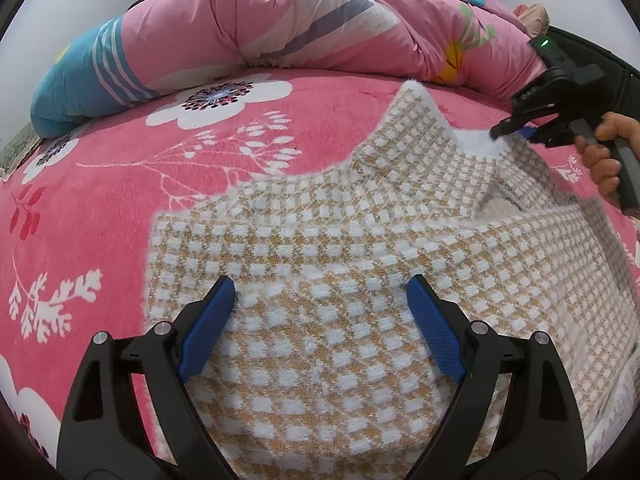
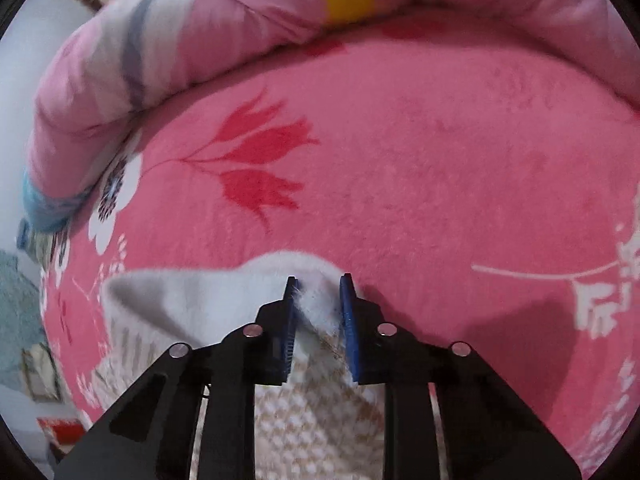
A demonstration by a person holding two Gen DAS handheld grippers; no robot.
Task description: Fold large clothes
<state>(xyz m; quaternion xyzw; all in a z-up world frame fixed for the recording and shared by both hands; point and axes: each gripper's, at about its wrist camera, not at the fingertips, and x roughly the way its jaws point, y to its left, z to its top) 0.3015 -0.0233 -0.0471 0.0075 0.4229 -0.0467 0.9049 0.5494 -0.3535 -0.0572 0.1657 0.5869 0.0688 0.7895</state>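
Note:
A fluffy sweater (image 1: 320, 240) in a yellow-and-white check lies spread on the pink floral blanket (image 1: 100, 200). My left gripper (image 1: 320, 280) hangs open over its near part, blue pads wide apart, nothing pinched between them. At the far right, a person's hand (image 1: 600, 160) holds my right gripper (image 1: 506, 130), which is shut on the sweater's white edge. In the right wrist view that gripper (image 2: 319, 280) has the white fluffy edge of the sweater (image 2: 192, 296) squeezed between its blue pads, low over the blanket (image 2: 440, 160).
A bulky pink quilt (image 1: 280, 20) with a blue striped end (image 1: 80, 80) lies rolled along the far side of the bed, also seen in the right wrist view (image 2: 160, 40). Bare blanket stretches left of and beyond the sweater. The bed's edge and the floor show at the far left (image 2: 24, 320).

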